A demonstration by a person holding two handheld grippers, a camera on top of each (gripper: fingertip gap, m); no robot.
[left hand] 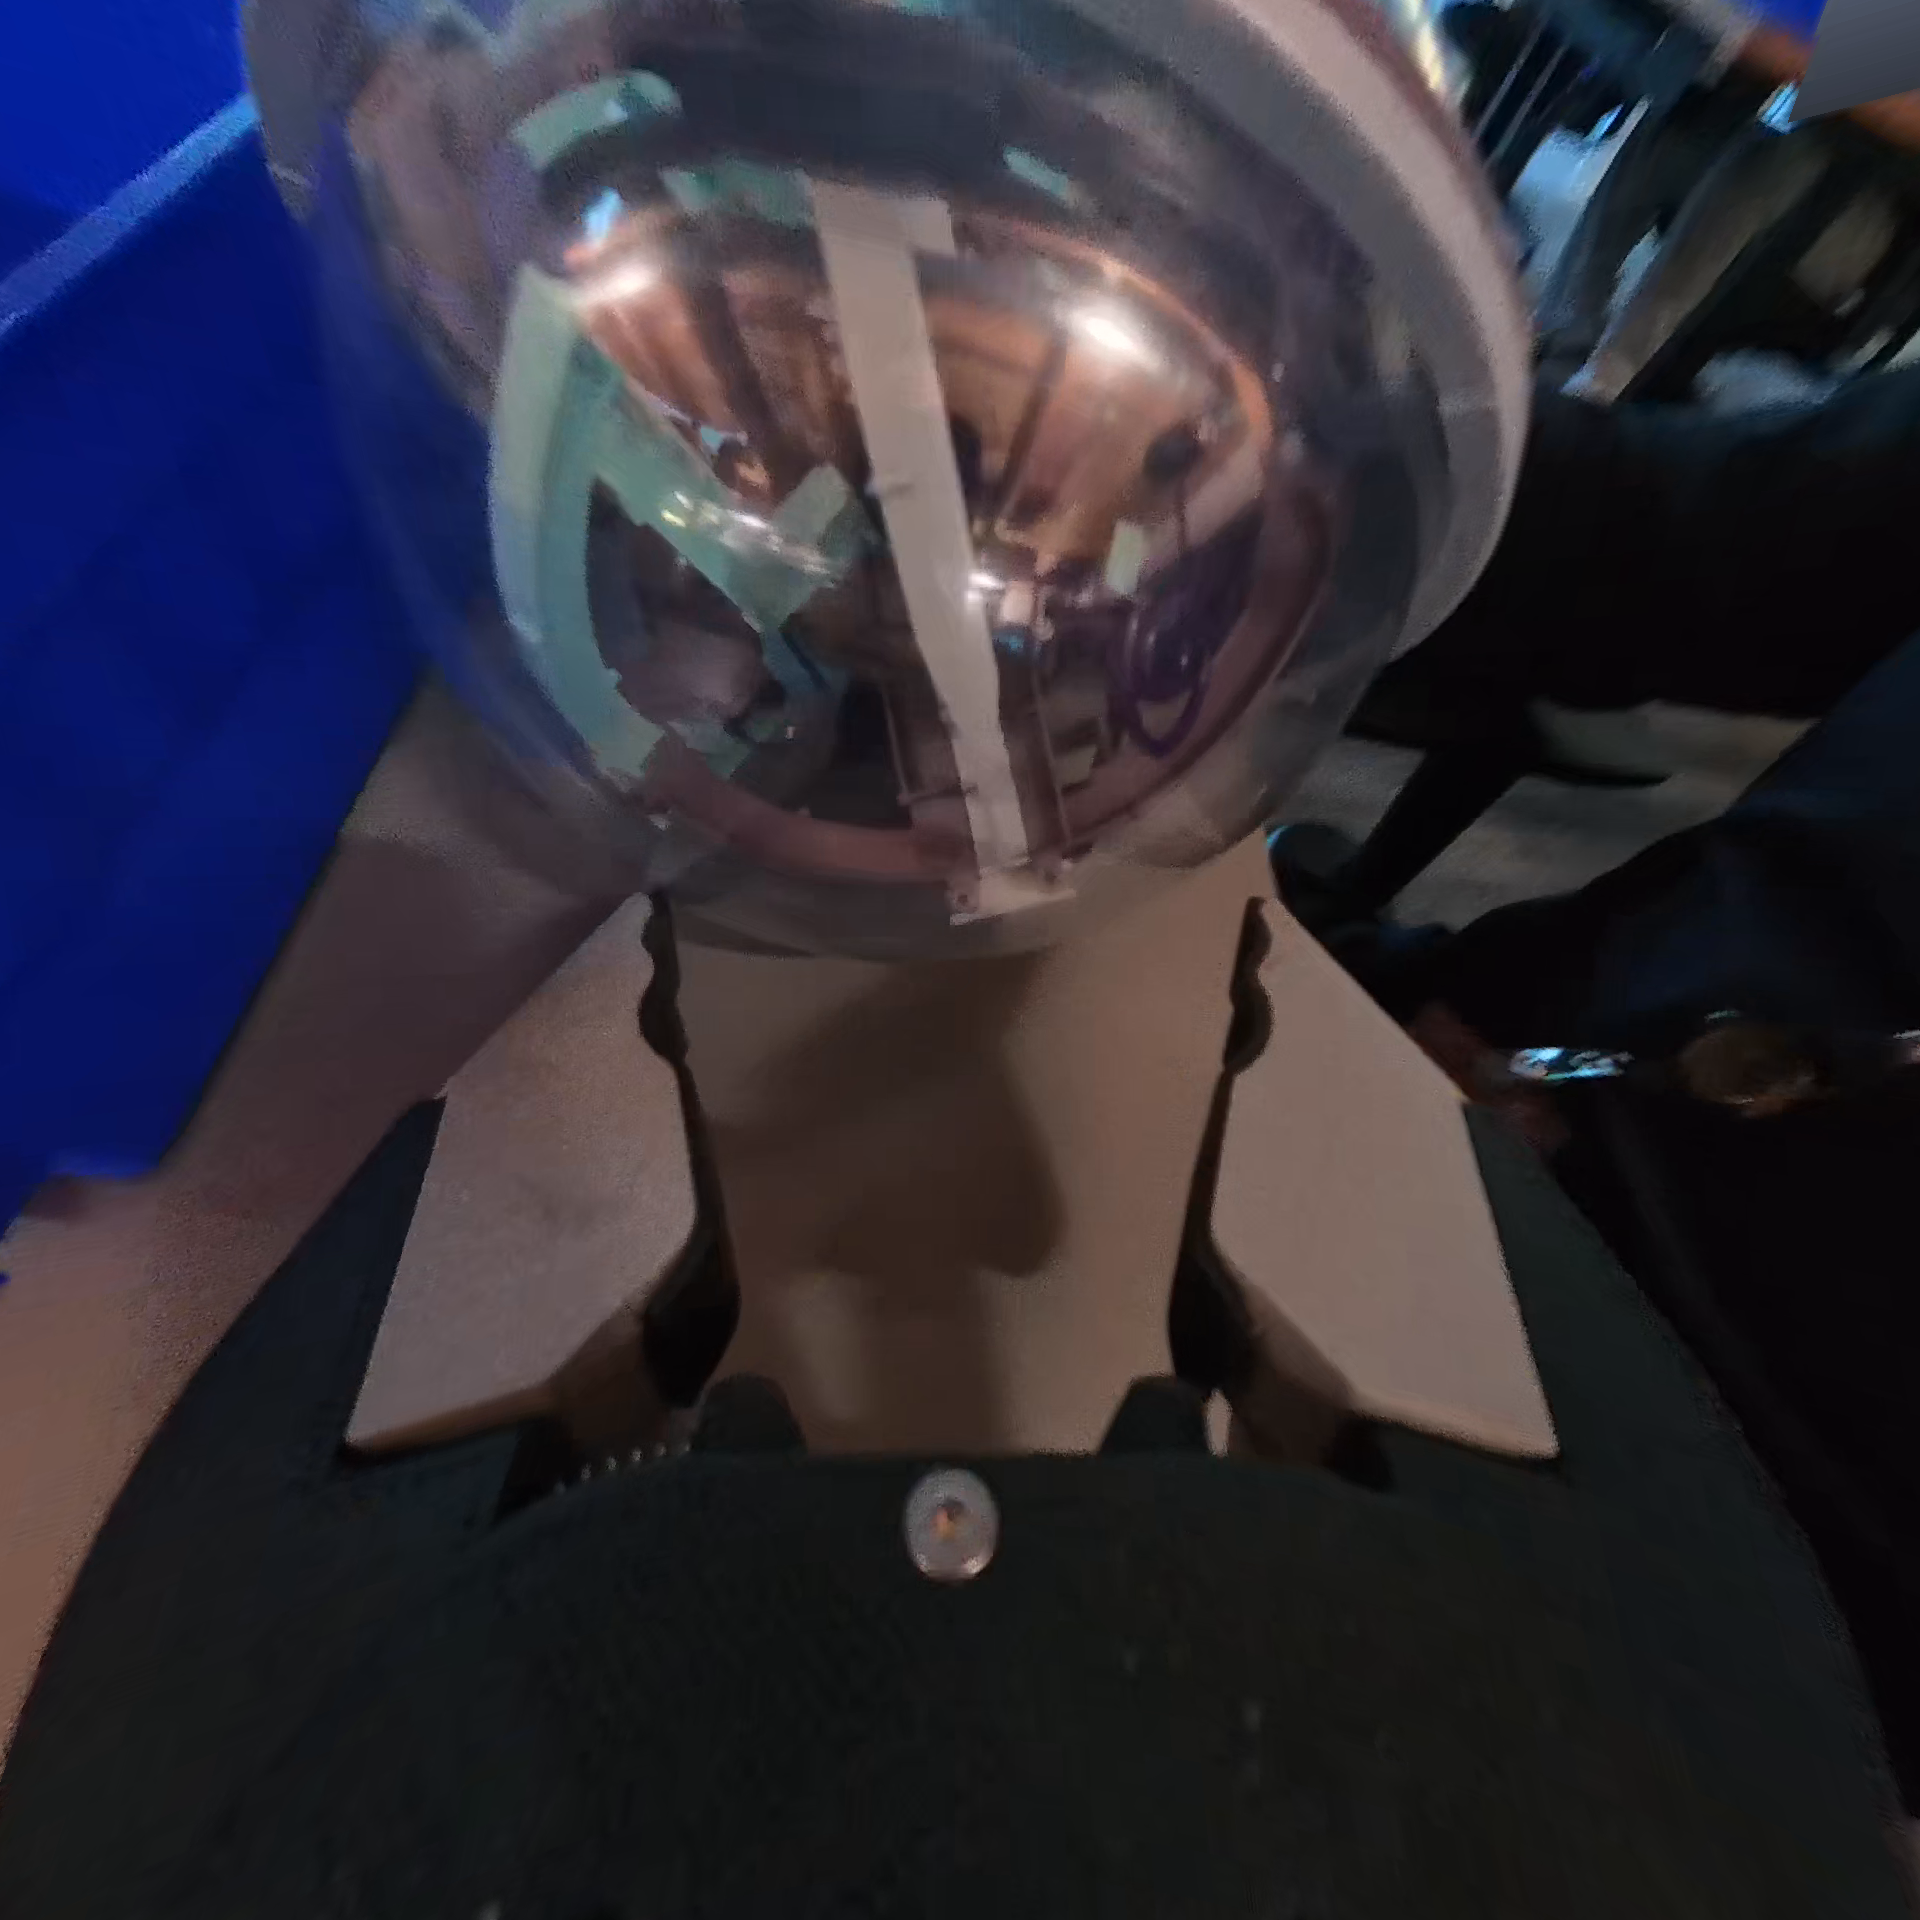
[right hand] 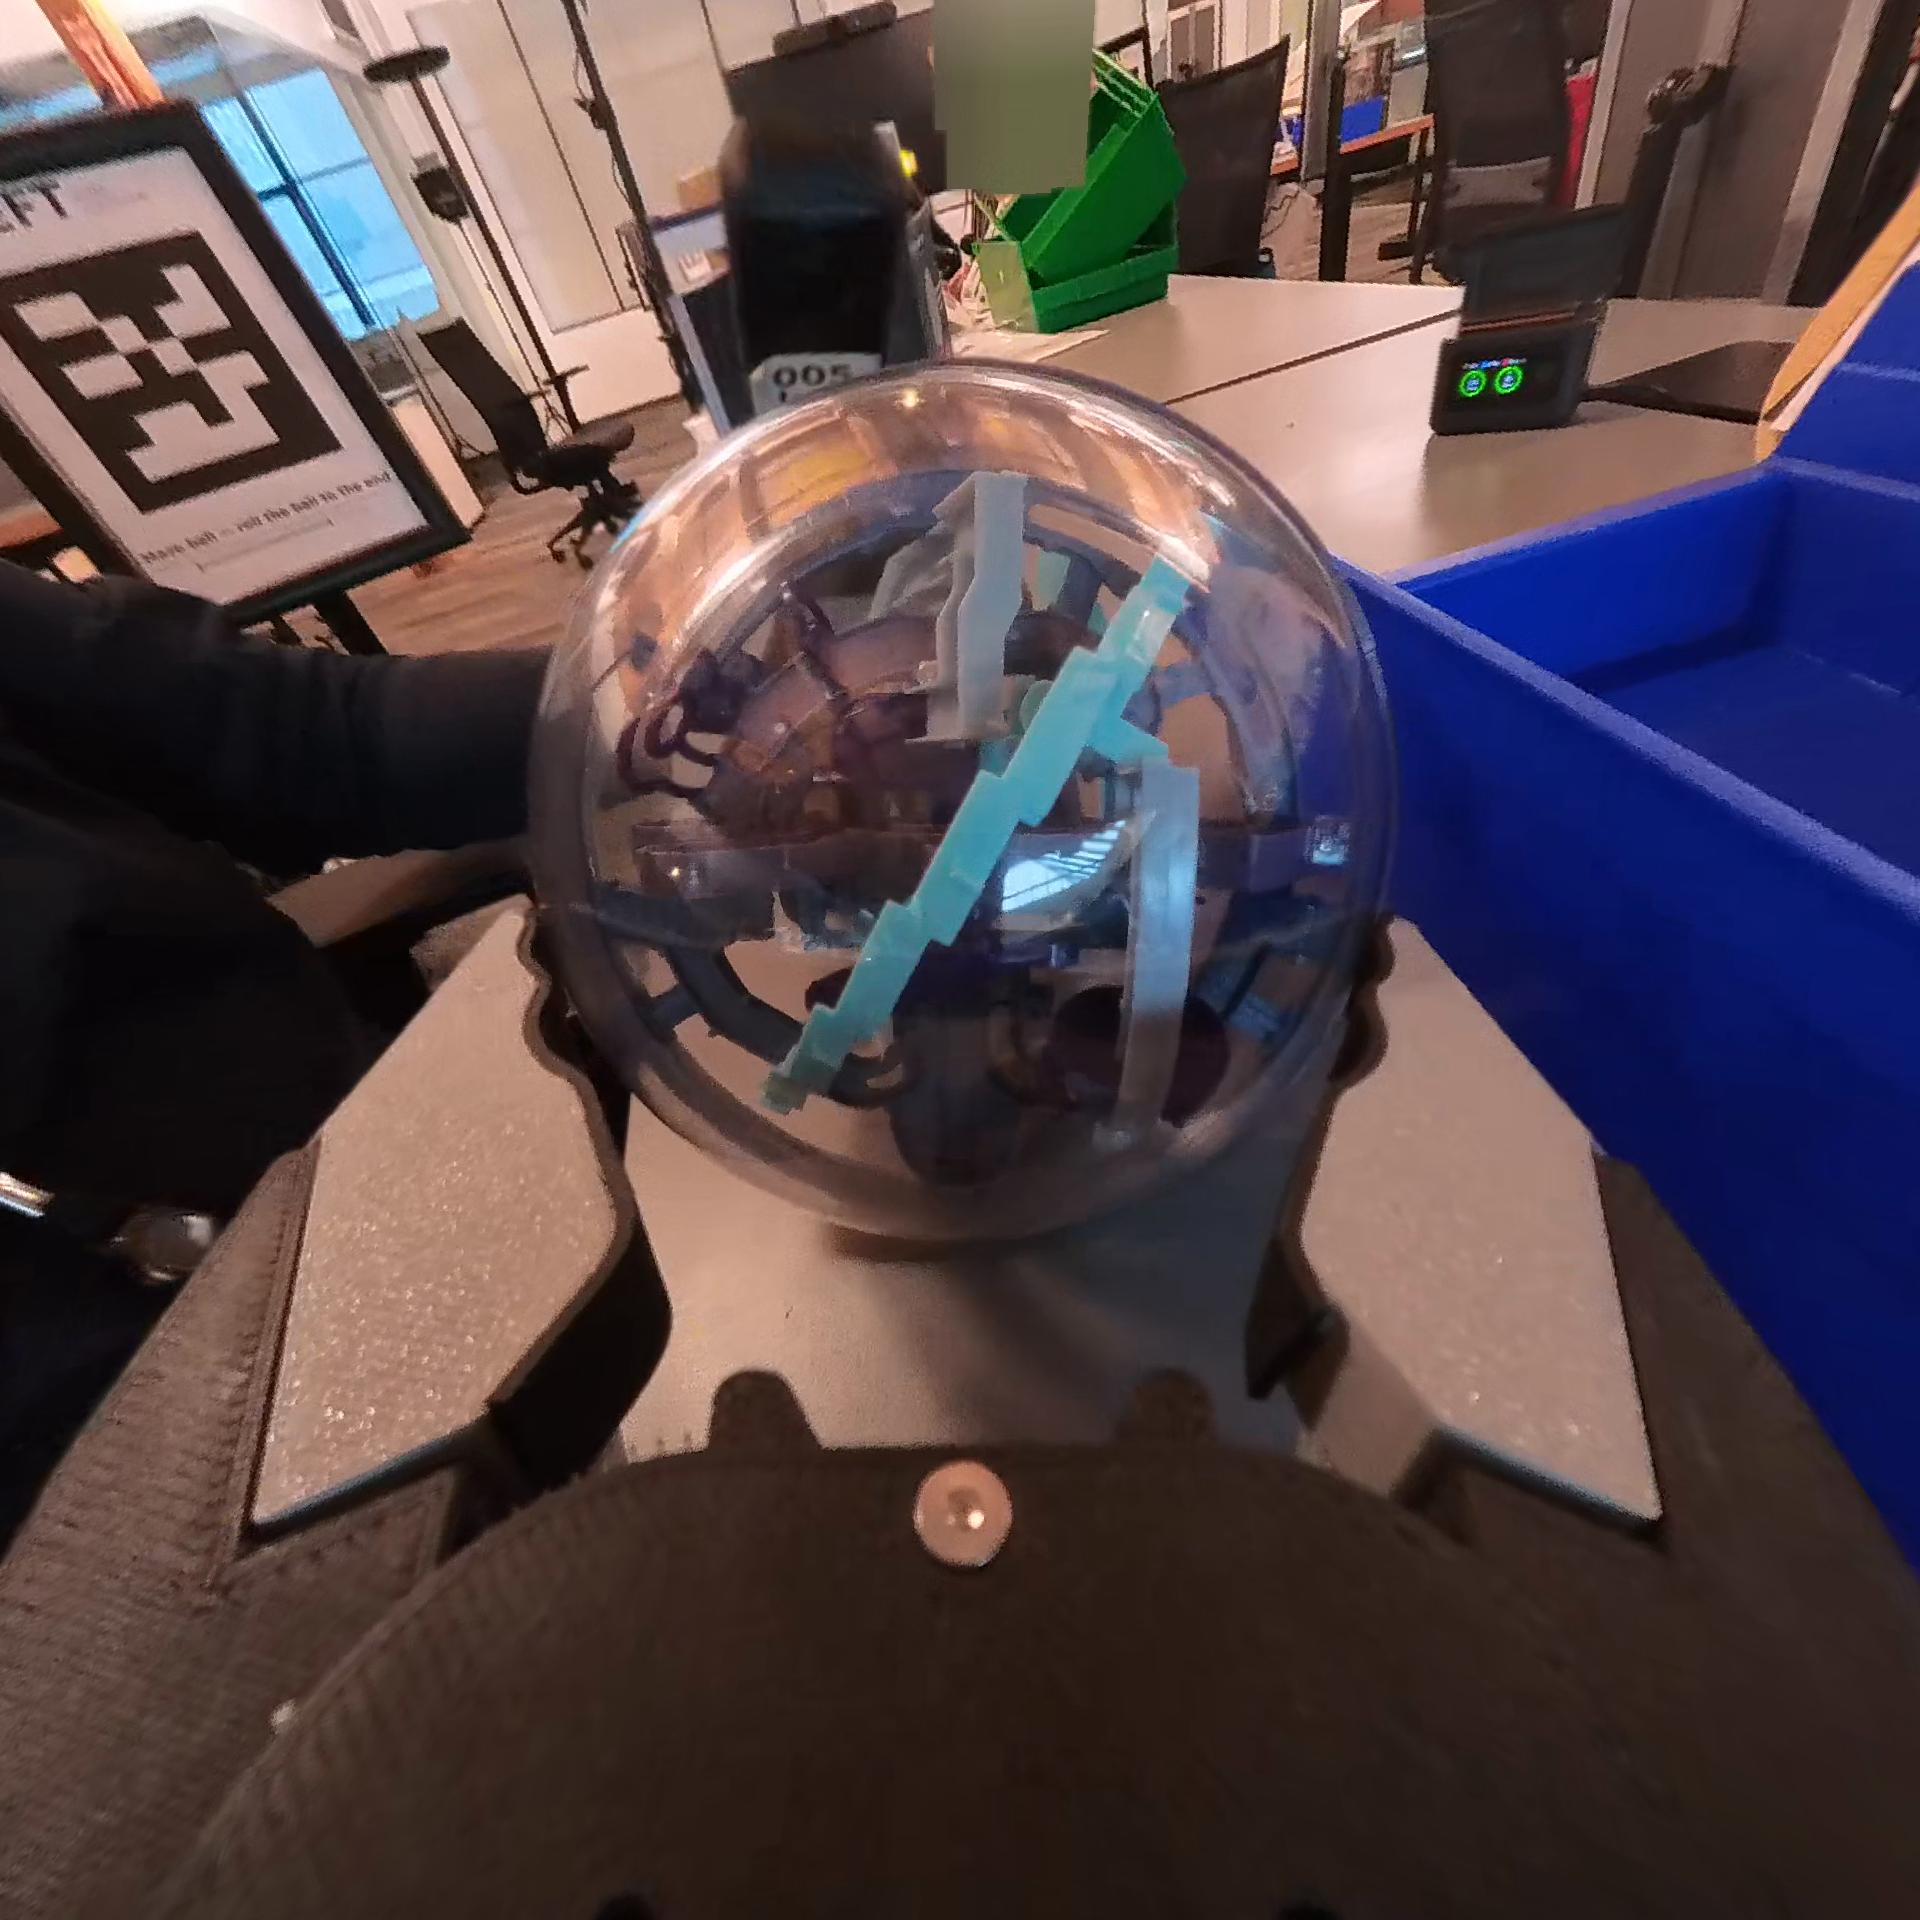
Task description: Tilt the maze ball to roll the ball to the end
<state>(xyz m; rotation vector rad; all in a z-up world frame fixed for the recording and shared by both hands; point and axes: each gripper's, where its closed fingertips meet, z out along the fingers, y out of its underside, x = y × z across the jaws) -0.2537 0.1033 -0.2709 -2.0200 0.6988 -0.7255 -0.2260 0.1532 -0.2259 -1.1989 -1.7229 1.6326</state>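
In the left wrist view, the maze ball [left hand: 935, 468], a clear sphere with teal, white and purple tracks inside, fills the upper centre of the frame and is blurred. The left gripper [left hand: 951, 925] has its two dark fingers spread below it; the left fingertip [left hand: 657, 935] sits right at the sphere's lower edge, while the right fingertip [left hand: 1252, 935] stands clear of it, so the jaws are apart and not clamped on anything. A blue bin [left hand: 187, 623] takes up the left side of the frame. A dark sleeve [left hand: 1662, 582] crosses the right side, with chair legs and floor behind it at the upper right. The tan table top [left hand: 935, 1143] shows between the fingers.

In the right wrist view, the maze ball [right hand: 961, 800] sits in the centre, between the fingers of the right gripper [right hand: 956, 935]. Both fingertips [right hand: 551, 966] press against the sphere's flanks at its widest part, so this gripper is clamped on the ball. The blue bin [right hand: 1662, 831] stands just beside the ball on the right of the frame. A dark sleeve [right hand: 260, 748] reaches the ball from the left. A framed marker sign [right hand: 187, 364] stands at the upper left. Green bins [right hand: 1091, 218] lie at the upper centre on a grey table [right hand: 1351, 416], and a small device with a lit screen [right hand: 1507, 364] sits at the upper right.
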